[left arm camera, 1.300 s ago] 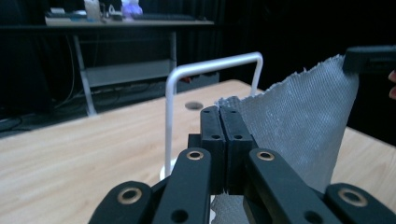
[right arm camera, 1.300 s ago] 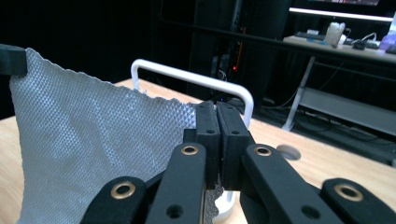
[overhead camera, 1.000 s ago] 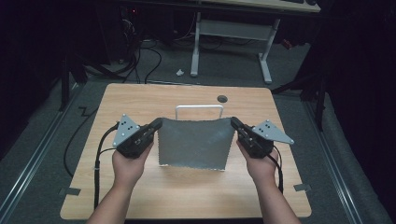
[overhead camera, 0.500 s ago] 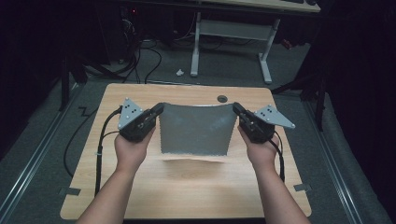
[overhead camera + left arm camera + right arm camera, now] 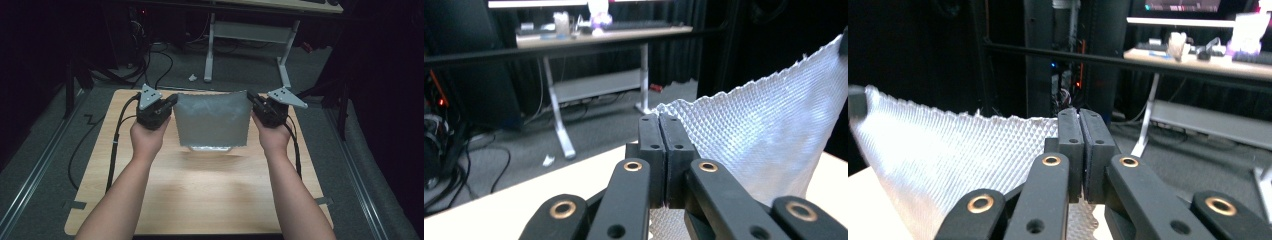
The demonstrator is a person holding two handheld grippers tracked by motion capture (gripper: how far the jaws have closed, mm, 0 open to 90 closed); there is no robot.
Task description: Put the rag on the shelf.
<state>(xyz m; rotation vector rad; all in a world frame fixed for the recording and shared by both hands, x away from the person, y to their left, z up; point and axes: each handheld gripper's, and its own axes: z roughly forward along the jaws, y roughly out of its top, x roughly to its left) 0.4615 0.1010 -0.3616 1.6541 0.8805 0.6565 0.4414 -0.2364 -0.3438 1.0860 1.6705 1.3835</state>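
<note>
A grey waffle-textured cloth [image 5: 211, 121] hangs spread between my two grippers, raised above the wooden table [image 5: 200, 190]. Its lower edge [image 5: 212, 148] hangs just over the tabletop. My left gripper [image 5: 171, 101] is shut on the cloth's upper left corner, and in the left gripper view the cloth [image 5: 759, 140] stretches away to the right from my shut left gripper [image 5: 659, 120]. My right gripper [image 5: 251, 100] is shut on the upper right corner; in the right gripper view the cloth [image 5: 943, 160] runs off to the left of my right gripper [image 5: 1079, 116].
The near half of the table is bare wood. Cables [image 5: 117, 145] trail from the left gripper across the table's left side. Beyond the table's far edge stands a desk frame with white legs [image 5: 210, 50] on a grey floor.
Both grippers have lifted the cloth up off the table and carried it toward the far edge; it now hangs stretched between them instead of lying partly on the wood.
</note>
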